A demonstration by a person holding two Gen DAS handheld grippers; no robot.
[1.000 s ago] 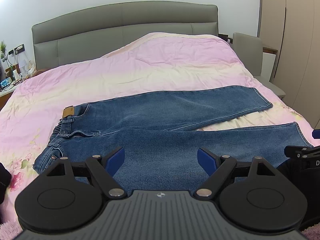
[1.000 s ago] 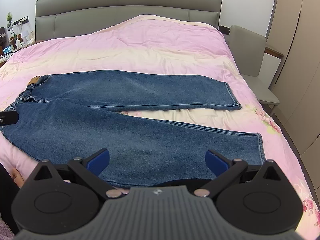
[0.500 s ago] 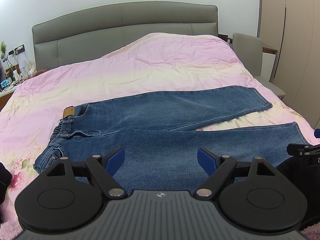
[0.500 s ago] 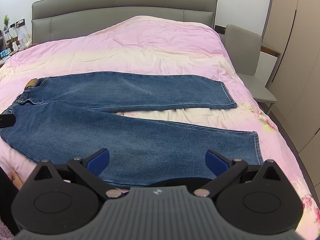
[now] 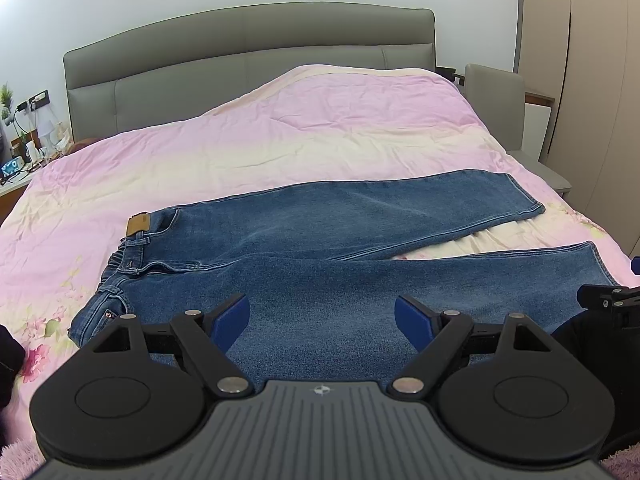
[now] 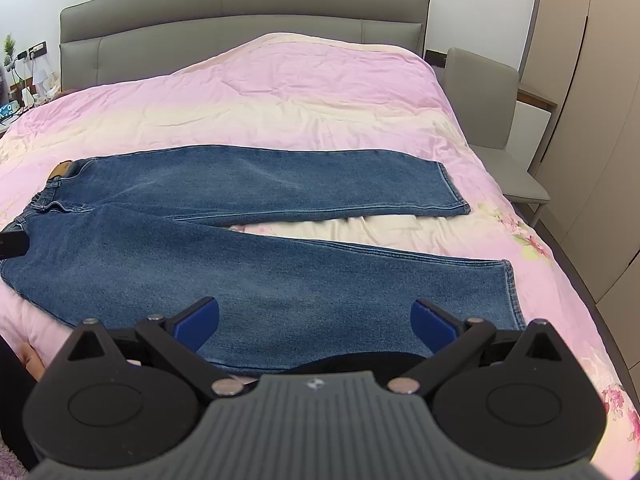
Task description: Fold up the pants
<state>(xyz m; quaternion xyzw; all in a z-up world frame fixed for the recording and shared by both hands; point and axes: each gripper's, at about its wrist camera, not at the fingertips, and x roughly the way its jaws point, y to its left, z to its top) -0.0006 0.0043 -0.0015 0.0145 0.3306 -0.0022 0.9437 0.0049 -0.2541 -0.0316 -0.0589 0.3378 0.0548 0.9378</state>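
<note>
We see the pink bed cover [image 5: 328, 120] carrying the blue jeans [image 6: 256, 268], spread flat with legs apart, waistband to the left. Our left gripper [image 5: 322, 322] and right gripper [image 6: 316, 322] hover over the near leg, both spread wide, empty.

Pants [image 5: 360, 280] flat on bed [image 5: 320, 128]

Jeans [image 6: 256, 256] lie flat on pink bedspread [image 6: 304, 92], legs splayed.
</note>
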